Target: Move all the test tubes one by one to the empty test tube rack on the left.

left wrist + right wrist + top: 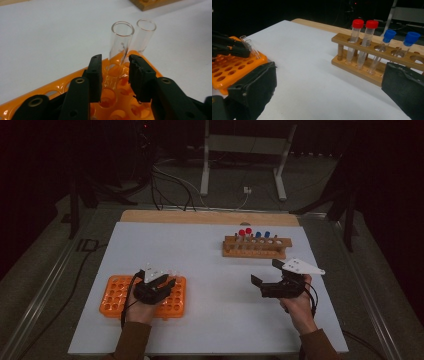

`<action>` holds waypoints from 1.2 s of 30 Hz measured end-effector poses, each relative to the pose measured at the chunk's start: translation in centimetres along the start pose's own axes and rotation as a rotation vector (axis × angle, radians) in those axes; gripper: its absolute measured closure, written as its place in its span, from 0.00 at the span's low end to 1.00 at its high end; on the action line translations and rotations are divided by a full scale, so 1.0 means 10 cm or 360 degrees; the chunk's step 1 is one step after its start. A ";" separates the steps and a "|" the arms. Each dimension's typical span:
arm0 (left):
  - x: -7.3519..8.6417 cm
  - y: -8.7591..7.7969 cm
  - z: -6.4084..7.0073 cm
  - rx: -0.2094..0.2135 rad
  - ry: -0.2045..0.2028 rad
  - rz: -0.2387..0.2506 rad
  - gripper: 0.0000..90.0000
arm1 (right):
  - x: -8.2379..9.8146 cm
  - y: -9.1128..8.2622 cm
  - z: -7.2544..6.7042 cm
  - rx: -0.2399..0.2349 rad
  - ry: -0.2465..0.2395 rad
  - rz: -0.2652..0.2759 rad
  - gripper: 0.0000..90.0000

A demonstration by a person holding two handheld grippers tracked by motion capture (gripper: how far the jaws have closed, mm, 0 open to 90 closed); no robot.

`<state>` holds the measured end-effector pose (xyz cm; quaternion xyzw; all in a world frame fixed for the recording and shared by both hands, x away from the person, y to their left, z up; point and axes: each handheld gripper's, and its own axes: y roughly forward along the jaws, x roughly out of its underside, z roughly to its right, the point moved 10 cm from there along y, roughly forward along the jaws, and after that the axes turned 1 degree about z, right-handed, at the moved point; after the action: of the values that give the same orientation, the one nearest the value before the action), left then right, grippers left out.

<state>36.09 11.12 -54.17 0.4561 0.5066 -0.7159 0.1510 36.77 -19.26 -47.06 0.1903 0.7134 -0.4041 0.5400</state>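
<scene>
The left gripper (115,75) is straddling, jaws parted and not pinching, an upright glass tube (120,42) seated in the orange rack (116,295) near the worktop's front-left corner; the right gripper (265,279) is hovering spread wide, well apart.

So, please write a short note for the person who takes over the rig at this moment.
Left gripper: open, jaws either side of a clear uncapped glass tube standing in the orange plastic rack; pads not pressing. A second clear tube stands just behind.
Right gripper: open, empty, above the white table.
Wooden rack: two red-capped tubes and two blue-capped tubes.
Done: two tubes in orange rack. Left: probably the four capped tubes.
</scene>
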 end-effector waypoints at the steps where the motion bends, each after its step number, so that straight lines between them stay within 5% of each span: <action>1: -0.01 -0.02 0.00 0.0012 -0.0017 0.0018 0.66 | -0.01 0.00 0.00 0.0002 -0.0001 0.0004 0.00; 10: -0.22 -0.30 0.04 0.0119 -0.0056 0.0269 0.49 | -0.18 -0.02 0.10 0.0041 -0.0022 0.0021 0.00; 19: -0.32 -0.40 -0.02 0.0066 -0.0140 0.0398 0.18 | -0.33 0.08 0.24 0.0072 -0.0030 -0.0008 0.00; 25: -0.33 -0.41 -0.05 0.0036 -0.0152 0.0405 0.01 | -0.42 0.20 0.37 0.0118 0.0000 -0.0029 0.01; 36: -0.31 -0.40 -0.10 -0.0018 -0.0182 0.0417 0.00 | -0.55 0.41 0.70 0.0226 0.0050 -0.0009 0.07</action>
<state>35.51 12.98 -49.40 0.4758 0.4372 -0.7122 0.2743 45.87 -21.34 -44.11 0.2325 0.6918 -0.4522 0.5127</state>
